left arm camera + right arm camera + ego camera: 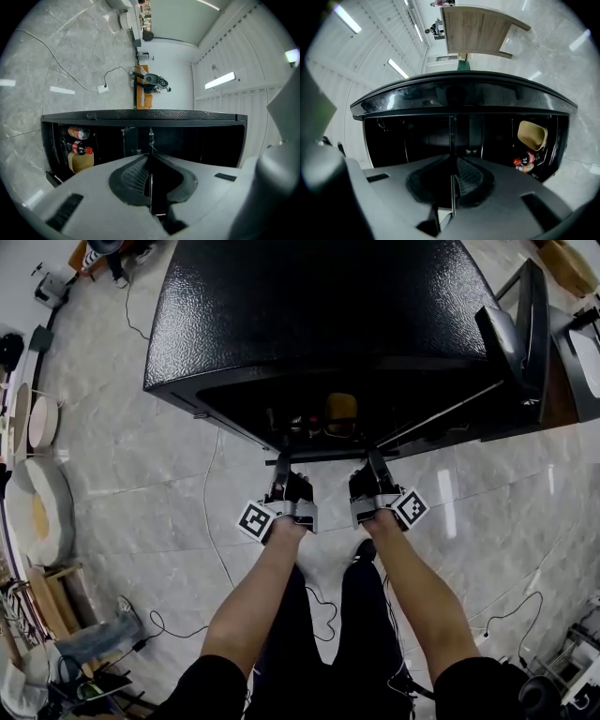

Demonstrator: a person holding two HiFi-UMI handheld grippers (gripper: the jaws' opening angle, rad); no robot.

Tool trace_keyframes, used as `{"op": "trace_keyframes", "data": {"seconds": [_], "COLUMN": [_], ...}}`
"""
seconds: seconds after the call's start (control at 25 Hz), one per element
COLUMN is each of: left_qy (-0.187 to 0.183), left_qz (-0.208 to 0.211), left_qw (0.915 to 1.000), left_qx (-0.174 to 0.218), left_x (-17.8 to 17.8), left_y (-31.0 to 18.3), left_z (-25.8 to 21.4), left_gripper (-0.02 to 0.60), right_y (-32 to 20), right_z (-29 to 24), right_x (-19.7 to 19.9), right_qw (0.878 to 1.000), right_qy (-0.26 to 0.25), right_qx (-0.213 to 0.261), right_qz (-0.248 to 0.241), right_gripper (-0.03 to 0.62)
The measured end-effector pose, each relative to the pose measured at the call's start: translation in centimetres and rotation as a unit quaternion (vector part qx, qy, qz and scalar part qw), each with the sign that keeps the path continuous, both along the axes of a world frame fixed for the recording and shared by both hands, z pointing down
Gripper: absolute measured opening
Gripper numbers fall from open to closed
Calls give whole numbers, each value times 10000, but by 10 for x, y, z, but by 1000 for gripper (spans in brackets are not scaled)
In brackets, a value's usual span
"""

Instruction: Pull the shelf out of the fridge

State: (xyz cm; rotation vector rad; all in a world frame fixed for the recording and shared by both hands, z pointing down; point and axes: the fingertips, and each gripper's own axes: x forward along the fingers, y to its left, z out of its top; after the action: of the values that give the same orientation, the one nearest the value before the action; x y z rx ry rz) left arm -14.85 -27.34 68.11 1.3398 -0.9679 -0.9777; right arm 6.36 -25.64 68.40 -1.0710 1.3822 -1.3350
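In the head view a black mini fridge (309, 315) stands open toward me. The thin shelf (328, 457) sticks out of its opening at the front edge. My left gripper (280, 472) and right gripper (376, 469) both hold that edge, side by side. In the left gripper view the shelf (150, 137) runs edge-on as a thin line between the shut pads of the left gripper (150, 161). The right gripper view shows the same shelf (451, 133) pinched by the right gripper (453, 164). Both grippers point level into the fridge.
The fridge door (523, 329) hangs open at the right. A tan container (532, 135) and red-capped bottles (79, 149) sit inside the fridge. Cables (211, 512) trail over the marble floor. Clutter and round trays (42, 512) line the left side.
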Motion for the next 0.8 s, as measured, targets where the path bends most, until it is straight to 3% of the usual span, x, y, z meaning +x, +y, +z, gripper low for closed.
{"op": "trace_keyframes", "data": {"seconds": [0.8], "left_qy": [-12], "left_qz": [118], "left_qw": [9998], "left_qx": [182], "left_x": [-5], "left_y": [25], "left_z": [-3], "left_gripper": [37], "right_y": [28], "right_z": [-2], "right_x": [-7], "right_qw": [10000], "right_qy": [57], "right_qx": [69], "right_qz": [-22], "right_gripper": [38]}}
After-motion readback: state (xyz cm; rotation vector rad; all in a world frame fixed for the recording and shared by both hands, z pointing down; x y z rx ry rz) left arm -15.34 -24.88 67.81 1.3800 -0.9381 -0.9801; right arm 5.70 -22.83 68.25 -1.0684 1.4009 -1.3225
